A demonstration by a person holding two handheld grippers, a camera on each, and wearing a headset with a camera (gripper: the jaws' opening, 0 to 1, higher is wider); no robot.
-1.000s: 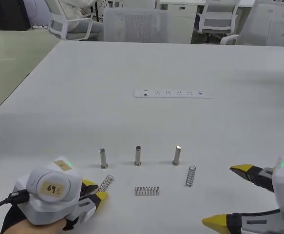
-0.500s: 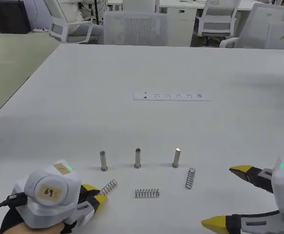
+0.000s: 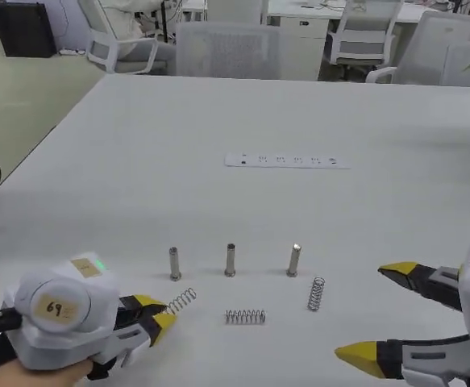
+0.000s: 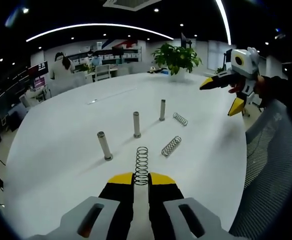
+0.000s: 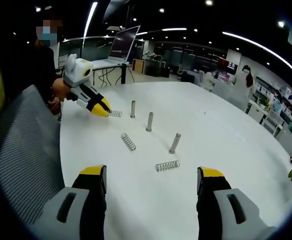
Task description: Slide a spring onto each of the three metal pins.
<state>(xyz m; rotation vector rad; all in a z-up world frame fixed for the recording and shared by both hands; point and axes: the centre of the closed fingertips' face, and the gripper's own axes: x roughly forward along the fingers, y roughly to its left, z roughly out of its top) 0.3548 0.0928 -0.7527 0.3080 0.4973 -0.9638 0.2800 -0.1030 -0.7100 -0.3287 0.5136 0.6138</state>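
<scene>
**Covered Coils, Cropped Edges**

The left spring point(image 4: 141, 159) had its nearest coils tucked out of sight between the yellow tips of the left gripper point(image 4: 141, 178). In the head view that gripper's own housing covered most of its jaws, and the bottom edge cropped it. The right gripper point(image 3: 362, 310) ran off the right and bottom edges. The power strip point(image 3: 287, 160) was too small for its markings to be read.

A power strip point(image 3: 287, 160) lies on the white table point(image 3: 218, 113), chairs point(image 3: 222, 48) beyond.
</scene>
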